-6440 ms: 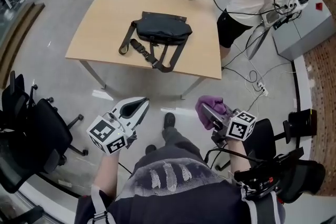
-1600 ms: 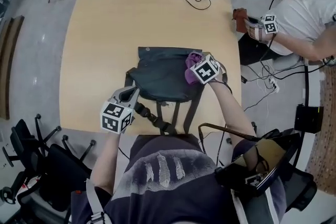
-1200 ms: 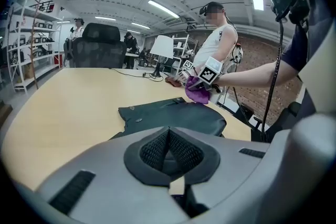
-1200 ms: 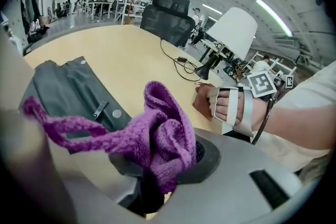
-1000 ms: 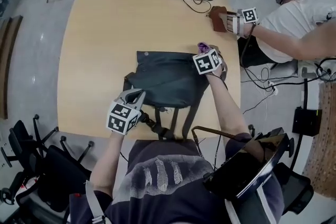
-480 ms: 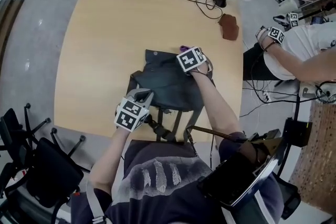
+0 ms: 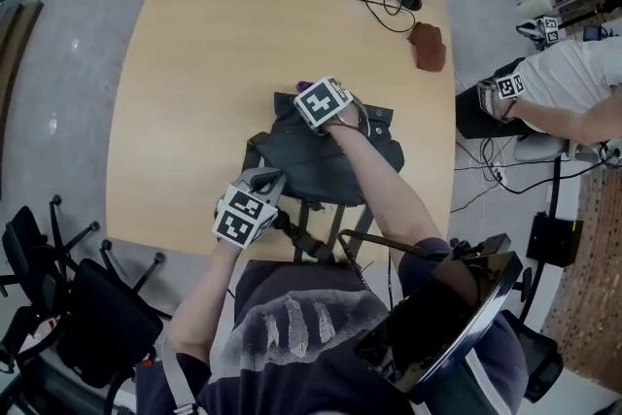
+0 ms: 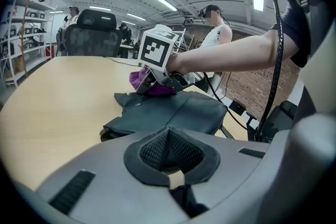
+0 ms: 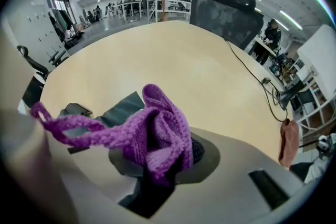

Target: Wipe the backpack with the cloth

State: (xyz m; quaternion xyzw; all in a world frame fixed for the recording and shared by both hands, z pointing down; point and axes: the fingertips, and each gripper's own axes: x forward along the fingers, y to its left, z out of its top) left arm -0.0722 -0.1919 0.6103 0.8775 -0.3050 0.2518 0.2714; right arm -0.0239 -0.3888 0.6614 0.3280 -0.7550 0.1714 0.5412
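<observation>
the right gripper (image 7: 311, 94) was clamped on the purple cloth (image 9: 157, 136), which touched the backpack (image 7: 321, 165) beneath it on the tabletop (image 7: 194, 63); the left gripper (image 8: 169, 157), jaws together and empty, sat just beside the backpack.

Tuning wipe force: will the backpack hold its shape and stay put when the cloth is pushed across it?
Probably floppy: the backpack lies flat and creased on the table, so it looks empty and soft. Likely light, so it could slide or bunch on the smooth wood under the cloth in the right gripper. Loose straps may drag.
</observation>
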